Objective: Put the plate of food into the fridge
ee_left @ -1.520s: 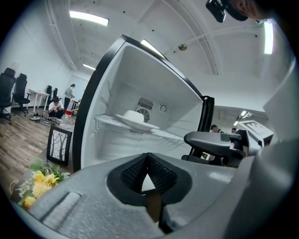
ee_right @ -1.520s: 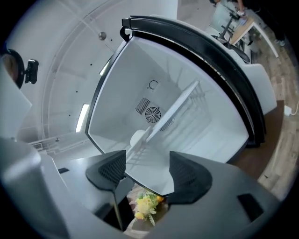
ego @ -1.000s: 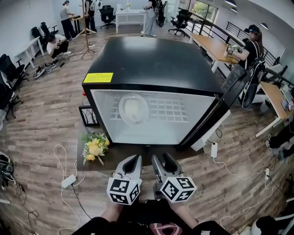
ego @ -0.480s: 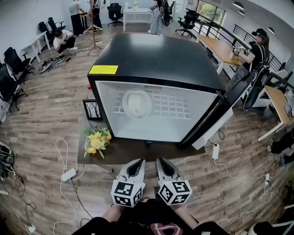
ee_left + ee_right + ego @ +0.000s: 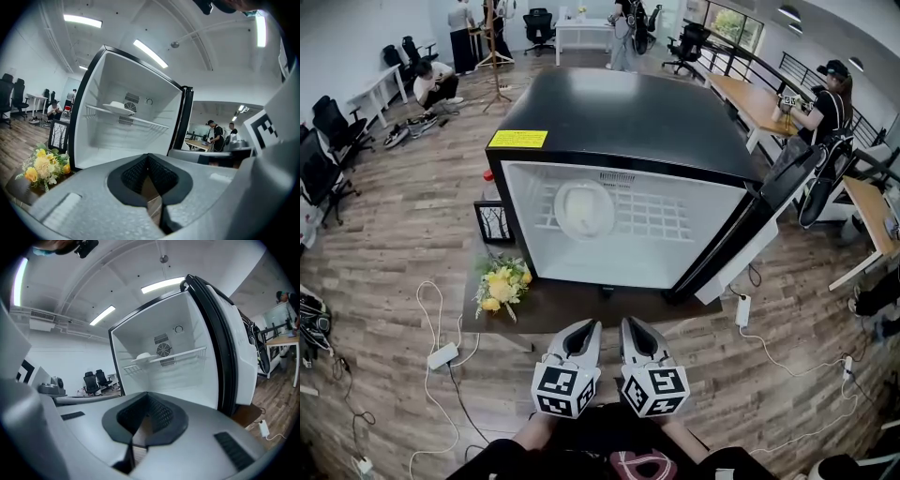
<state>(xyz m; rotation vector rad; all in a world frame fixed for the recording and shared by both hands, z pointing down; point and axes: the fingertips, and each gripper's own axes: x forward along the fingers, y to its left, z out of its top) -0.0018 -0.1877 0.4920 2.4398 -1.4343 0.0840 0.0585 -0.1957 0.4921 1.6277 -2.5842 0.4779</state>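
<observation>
Since the plate [image 5: 584, 208] already sits on the wire shelf [image 5: 661, 217] inside the open fridge [image 5: 619, 122], toward the shelf's left end, the task looks as good as done, and what remains to worry about is mostly disturbance. The door [image 5: 741, 246] hangs wide open at the right; if it were swung shut with a hard shove, the jolt could make the plate slide on the thin wires (a smooth base has little to sit against there). A second reach into the cabinet could also knock the plate, since neither claw is set to catch anything.

The left claw [image 5: 587, 325] has its jaws brought together with nothing between them, and the same goes for the right claw [image 5: 629, 323], whose jaws have just been closing on empty air. Both are held close side by side in front of the person, well apart from the fridge, pointing toward its opening. The flowers [image 5: 502, 286] lie just beside the fridge's lower left corner, clear of both claws.

Compared with a second ago, the right claw's jaws, then spread, now meet; the two claws sit nearer each other; and the plate rests on the same spot of the shelf, with the door open as before.
</observation>
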